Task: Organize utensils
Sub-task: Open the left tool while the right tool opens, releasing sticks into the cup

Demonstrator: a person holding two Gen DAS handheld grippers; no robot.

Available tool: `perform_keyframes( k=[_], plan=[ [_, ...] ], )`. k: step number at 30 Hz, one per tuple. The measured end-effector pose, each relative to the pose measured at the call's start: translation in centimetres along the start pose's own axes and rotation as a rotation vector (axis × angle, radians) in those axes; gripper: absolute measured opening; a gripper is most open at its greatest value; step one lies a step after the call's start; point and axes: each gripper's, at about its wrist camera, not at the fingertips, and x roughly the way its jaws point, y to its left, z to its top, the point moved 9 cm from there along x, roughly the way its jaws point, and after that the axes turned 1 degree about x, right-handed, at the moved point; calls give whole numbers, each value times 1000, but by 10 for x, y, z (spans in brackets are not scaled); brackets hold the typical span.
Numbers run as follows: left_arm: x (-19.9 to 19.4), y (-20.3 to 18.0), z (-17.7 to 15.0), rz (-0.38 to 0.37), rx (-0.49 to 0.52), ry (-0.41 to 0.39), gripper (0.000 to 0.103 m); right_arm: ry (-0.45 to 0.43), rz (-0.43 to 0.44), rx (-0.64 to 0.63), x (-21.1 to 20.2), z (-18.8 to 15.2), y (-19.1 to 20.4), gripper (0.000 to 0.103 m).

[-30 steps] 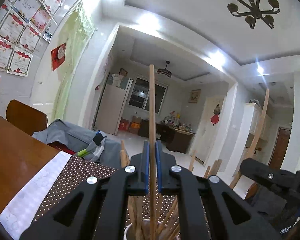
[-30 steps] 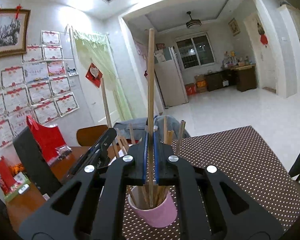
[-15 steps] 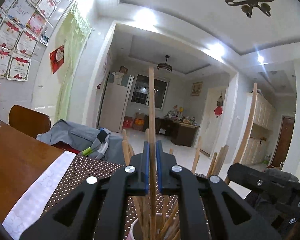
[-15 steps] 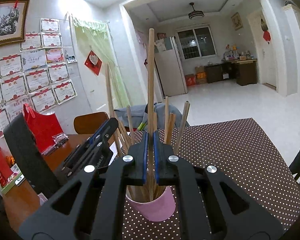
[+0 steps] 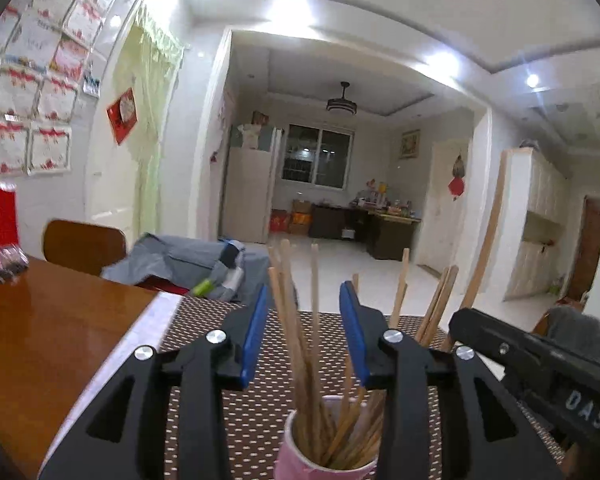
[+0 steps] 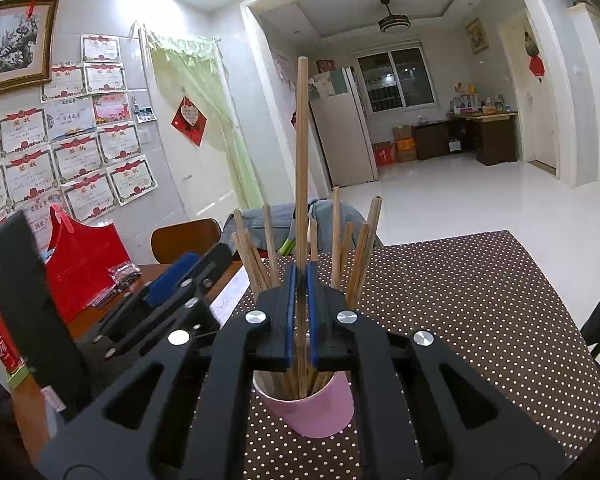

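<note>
Over a pink cup (image 6: 308,408) of chopsticks on the dotted desk (image 6: 460,300), the left gripper (image 5: 304,336) is opening its jaws, nothing pinched, while the right gripper (image 6: 301,312) clamps one upright chopstick (image 6: 301,160), best lowered straight down before letting go.

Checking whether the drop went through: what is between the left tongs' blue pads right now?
In the left wrist view, the opening left tongs grip nothing: loose chopsticks rise between the pads from the pink cup.
</note>
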Motion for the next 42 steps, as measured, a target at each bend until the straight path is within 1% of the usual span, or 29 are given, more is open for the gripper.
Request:
perform_keyframes(
  k=[3,7,14,21,28,30,34,42],
  plan=[
    [-7,2,0,33,40,-6,38,2,2,-1,-1,0,0,6],
    [-10,6,1,72,75,-9,46,10,-1,-9,0,-2,2,6],
    [-12,11,4,77,51,2,51,27,-14,-1,3,-6,-1,7],
    [-13,10,6,82,56,3,52,33,-21,-6,3,-6,-3,7],
    [-16,11,10,96,83,-5,52,36,-29,-3,3,-5,-3,7],
    [-16,11,10,99,85,-3,52,37,-32,4,3,-5,-4,9],
    [-17,12,11,98,81,-1,52,28,-37,6,1,-4,-6,17],
    [-23,11,17,100,101,0,52,4,-33,2,-8,2,-4,17]
  ],
)
